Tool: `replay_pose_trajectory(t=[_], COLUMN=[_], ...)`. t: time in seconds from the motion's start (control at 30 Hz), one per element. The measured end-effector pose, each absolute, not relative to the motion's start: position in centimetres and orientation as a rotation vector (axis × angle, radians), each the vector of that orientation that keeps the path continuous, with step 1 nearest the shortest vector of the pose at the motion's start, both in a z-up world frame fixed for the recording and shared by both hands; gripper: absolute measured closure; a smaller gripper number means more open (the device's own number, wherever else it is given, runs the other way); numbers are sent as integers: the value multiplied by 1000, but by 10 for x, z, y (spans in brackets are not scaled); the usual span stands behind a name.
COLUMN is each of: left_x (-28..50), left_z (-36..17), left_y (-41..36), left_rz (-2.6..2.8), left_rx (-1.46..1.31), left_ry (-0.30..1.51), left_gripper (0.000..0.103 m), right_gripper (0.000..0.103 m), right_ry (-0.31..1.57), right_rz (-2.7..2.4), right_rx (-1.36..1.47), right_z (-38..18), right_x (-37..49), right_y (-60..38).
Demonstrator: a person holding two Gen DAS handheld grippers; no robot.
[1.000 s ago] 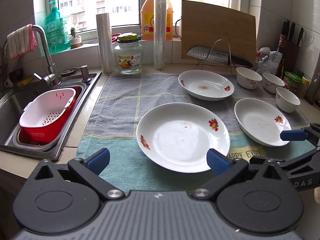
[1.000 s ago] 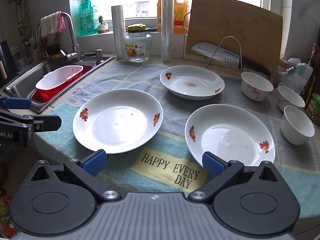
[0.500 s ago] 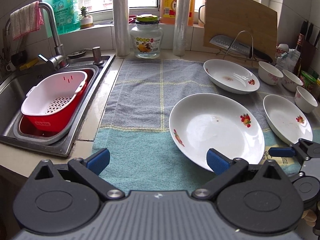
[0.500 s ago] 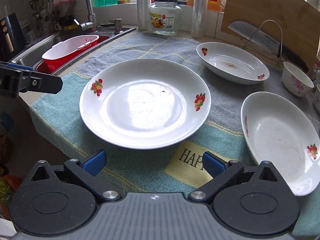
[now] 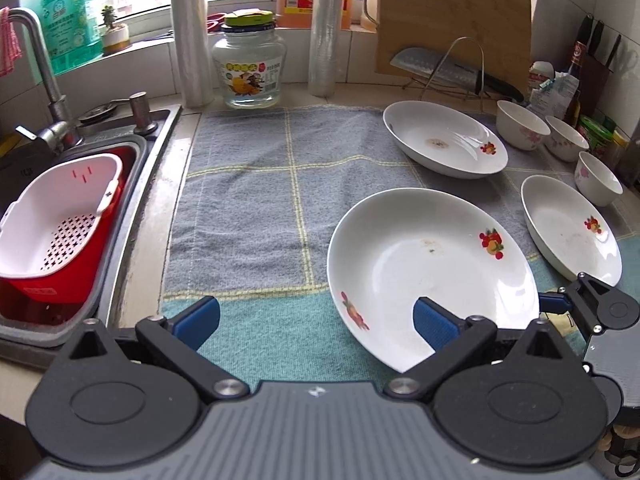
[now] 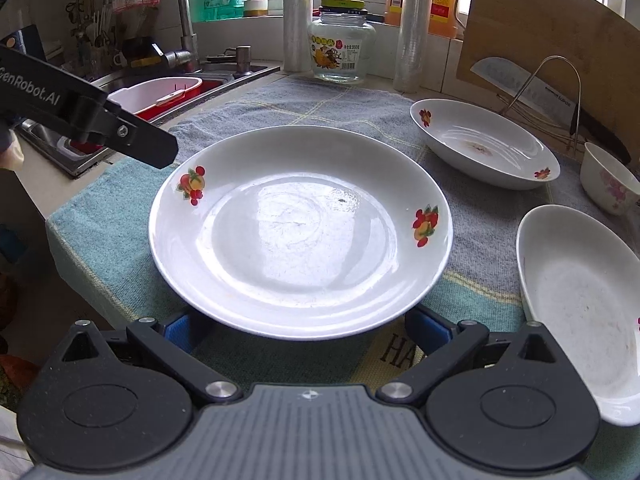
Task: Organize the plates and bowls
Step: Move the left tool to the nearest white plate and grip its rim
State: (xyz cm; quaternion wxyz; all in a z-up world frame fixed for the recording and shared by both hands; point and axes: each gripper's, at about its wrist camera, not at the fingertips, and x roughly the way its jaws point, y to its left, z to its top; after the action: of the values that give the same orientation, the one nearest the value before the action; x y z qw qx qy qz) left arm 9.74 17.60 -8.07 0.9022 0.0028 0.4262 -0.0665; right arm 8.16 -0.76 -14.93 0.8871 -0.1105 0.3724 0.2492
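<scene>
A large white plate [image 5: 432, 272] [image 6: 300, 232] with fruit prints lies on the towel at the counter's front. My right gripper [image 6: 304, 330] is open, and the plate's near rim covers the tips of both blue pads. My left gripper [image 5: 316, 320] is open at the plate's left, its right pad [image 5: 434, 320] overlapping the near rim. A second plate [image 5: 444, 144] [image 6: 484, 144] sits farther back and a third [image 5: 568, 228] [image 6: 576, 304] to the right. Three small bowls [image 5: 522, 124] [image 5: 566, 142] [image 5: 598, 178] stand at the far right.
A grey and teal towel [image 5: 260, 200] covers the counter. A sink holds a red and white strainer basket [image 5: 56, 224] at the left. A glass jar [image 5: 248, 68], two film rolls, a cutting board [image 5: 452, 28] and a cleaver on a rack line the back.
Both grippers have moved in toward the large front plate. The right one now has its pads under the near rim; the left has shifted leftward and closer to the counter.
</scene>
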Motion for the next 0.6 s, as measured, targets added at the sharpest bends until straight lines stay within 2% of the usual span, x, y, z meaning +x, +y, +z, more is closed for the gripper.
replay_pose_trajectory(t=[0.33,0.6], left_x=[153,182], left_z=[-91,-92], left_y=[170,160], left_rz=[-369,-455], left_rx=[42,62], left_ry=[965,1010], left_gripper=[2,8], right_gripper=[0,0], right_ry=[736,727], right_rz=[487,487], right_rx=[-209,-207], right_z=[-153,-153], right_x=[74,70], right_y=[-9,-9])
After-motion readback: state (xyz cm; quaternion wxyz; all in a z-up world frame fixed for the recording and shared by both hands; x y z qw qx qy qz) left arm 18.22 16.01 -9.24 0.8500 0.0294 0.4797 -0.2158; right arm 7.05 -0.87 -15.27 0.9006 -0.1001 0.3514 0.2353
